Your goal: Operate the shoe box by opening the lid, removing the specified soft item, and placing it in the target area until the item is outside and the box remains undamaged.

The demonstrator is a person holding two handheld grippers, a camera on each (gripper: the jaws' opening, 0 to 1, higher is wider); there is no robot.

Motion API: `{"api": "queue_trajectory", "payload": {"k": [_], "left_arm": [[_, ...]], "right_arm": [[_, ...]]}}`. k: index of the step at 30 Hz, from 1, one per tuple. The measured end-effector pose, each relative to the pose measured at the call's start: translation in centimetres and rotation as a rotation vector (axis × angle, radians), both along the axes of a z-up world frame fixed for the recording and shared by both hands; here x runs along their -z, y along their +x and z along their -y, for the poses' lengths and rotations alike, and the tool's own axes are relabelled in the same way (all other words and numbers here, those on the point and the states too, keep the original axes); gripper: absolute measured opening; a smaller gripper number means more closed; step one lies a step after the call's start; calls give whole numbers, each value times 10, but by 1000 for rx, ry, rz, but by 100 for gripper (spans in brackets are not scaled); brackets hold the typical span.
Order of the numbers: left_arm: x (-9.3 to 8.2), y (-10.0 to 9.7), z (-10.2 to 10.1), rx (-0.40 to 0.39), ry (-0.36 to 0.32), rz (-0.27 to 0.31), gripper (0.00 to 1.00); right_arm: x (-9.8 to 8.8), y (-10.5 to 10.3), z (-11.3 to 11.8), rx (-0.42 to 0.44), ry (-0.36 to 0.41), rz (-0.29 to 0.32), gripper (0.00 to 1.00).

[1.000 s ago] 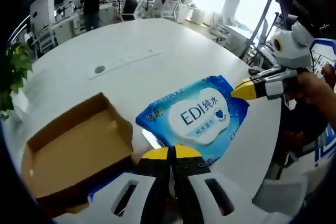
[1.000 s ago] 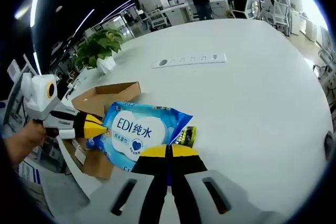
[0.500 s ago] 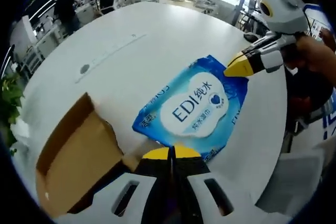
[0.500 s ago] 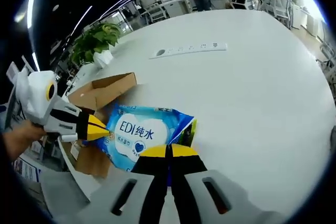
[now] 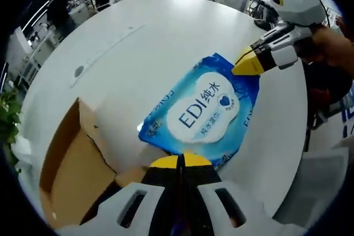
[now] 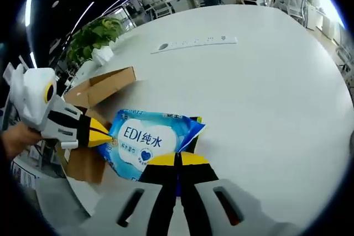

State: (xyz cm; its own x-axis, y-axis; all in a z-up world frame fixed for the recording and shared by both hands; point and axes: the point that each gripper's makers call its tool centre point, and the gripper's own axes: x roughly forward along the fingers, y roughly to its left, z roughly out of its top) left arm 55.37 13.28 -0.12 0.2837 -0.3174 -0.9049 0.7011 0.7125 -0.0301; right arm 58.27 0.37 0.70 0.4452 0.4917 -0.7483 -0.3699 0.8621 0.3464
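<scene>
One wipes pack [image 5: 204,111] between two hand-held grippers; one box [image 5: 66,164].

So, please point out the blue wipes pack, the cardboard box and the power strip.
Blue wipes pack [image 5: 203,110]: left gripper view, on its white label.
Cardboard box [image 6: 105,85]: right gripper view, on its upper side wall.
Power strip [image 6: 194,42]: right gripper view, on the middle of its white bar.

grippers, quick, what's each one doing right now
Left gripper: shut on the wipes pack.
Right gripper: shut on the wipes pack's opposite edge.
</scene>
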Motion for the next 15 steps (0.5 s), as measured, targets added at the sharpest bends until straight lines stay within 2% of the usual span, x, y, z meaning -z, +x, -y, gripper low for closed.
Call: {"api": "queue_trajectory", "payload": {"k": [8, 15], "left_arm": [[-1, 2, -1, 13, 7, 12, 0], [-2, 3, -2, 14, 14, 25, 0]], "right_arm": [[5, 3, 0, 4, 4, 8, 0], [6, 7, 3, 7, -9, 46, 0]]}}
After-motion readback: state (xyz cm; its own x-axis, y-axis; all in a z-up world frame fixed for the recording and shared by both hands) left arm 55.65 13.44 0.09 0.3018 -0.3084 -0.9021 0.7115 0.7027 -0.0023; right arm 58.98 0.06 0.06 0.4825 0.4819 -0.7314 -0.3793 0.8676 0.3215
